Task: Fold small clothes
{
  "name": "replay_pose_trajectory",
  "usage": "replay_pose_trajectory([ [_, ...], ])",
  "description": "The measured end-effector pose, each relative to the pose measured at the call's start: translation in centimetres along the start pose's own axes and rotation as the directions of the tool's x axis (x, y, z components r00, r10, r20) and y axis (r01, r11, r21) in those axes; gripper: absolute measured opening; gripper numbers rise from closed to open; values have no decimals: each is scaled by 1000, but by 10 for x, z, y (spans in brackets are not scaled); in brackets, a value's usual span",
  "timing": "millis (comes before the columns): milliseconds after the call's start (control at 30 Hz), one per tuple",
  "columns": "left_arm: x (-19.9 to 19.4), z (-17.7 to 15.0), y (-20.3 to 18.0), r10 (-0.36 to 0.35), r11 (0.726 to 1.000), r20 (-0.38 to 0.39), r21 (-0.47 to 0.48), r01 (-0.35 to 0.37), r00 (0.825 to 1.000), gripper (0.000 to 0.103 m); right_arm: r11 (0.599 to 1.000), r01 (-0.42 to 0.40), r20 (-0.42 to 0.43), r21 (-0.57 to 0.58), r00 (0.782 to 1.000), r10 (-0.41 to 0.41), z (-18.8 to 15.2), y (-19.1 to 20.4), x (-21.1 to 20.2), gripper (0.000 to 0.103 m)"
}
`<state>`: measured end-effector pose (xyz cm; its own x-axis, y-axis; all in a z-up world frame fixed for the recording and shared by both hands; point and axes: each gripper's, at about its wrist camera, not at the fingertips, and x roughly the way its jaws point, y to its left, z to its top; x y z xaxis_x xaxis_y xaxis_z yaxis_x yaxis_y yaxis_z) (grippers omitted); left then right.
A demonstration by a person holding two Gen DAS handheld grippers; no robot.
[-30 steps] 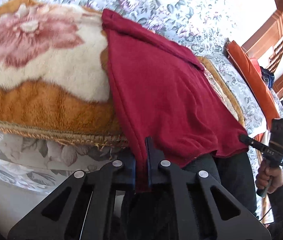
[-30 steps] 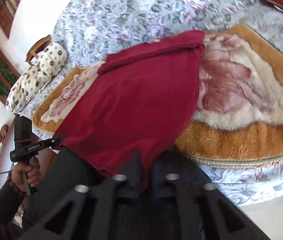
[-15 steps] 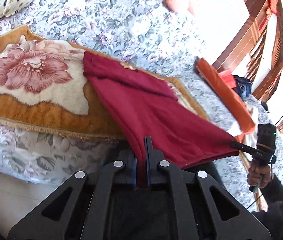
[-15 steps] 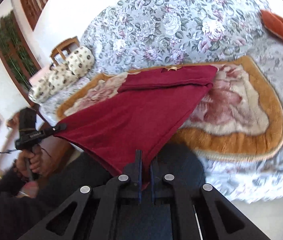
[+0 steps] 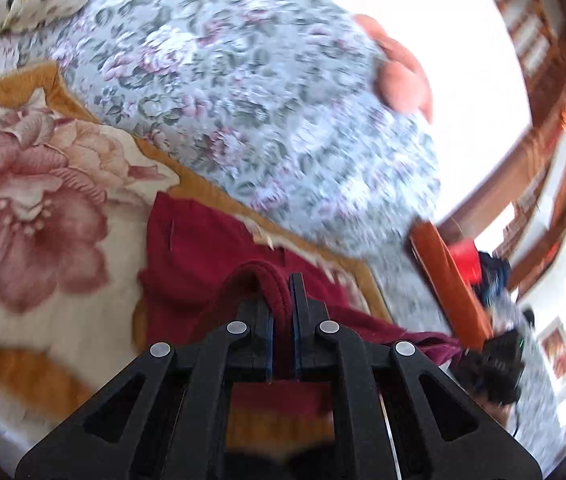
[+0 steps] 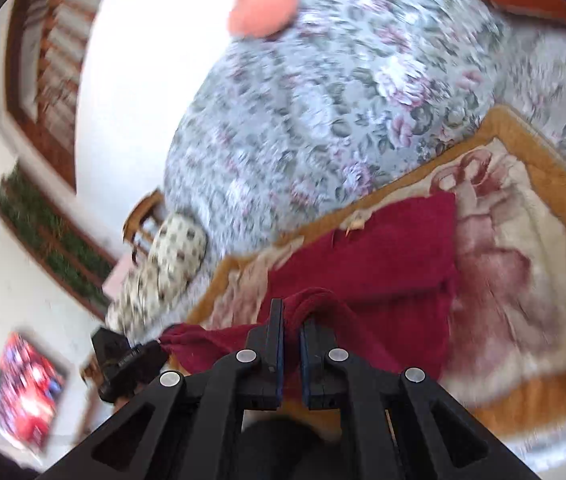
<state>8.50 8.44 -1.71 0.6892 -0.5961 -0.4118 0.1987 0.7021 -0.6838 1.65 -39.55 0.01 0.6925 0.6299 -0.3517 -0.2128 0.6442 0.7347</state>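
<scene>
Both claws are clamped tight on the dark red garment: left claw [image 5: 281,300] and right claw [image 6: 291,328] each pinch a bunched hem corner. The rest drapes over the flower blanket [image 5: 35,208] on the bed [image 5: 243,100]. Everything's motion-blurred, and plenty of bed sits free beyond.
</scene>
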Motion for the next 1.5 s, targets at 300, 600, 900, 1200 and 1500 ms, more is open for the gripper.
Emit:
replay_pose_trajectory([
  [300, 116, 43, 36, 124, 989, -52, -75, -128, 991, 5, 948, 30, 46, 316, 998, -47, 66, -95, 91, 6],
  [600, 182, 44, 78, 250, 959, -193, -84, -270, 949, 15, 911, 120, -10, 394, 992, -126, 74, -147, 137, 12],
  [900, 164, 69, 79, 143, 981, -229, -94, -168, 963, 25, 905, -67, 48, 420, 998, 51, 79, -148, 123, 35],
  [1200, 154, 97, 49, 130, 991, -180, 5, -131, 975, 80, 982, 102, -10, 162, 995, -102, 77, -100, 91, 35],
  [1500, 182, 45, -15, 364, 842, -47, 444, -307, 930, 71, 890, 361, 1, -279, 927, -376, 81, -44, 116, 34],
])
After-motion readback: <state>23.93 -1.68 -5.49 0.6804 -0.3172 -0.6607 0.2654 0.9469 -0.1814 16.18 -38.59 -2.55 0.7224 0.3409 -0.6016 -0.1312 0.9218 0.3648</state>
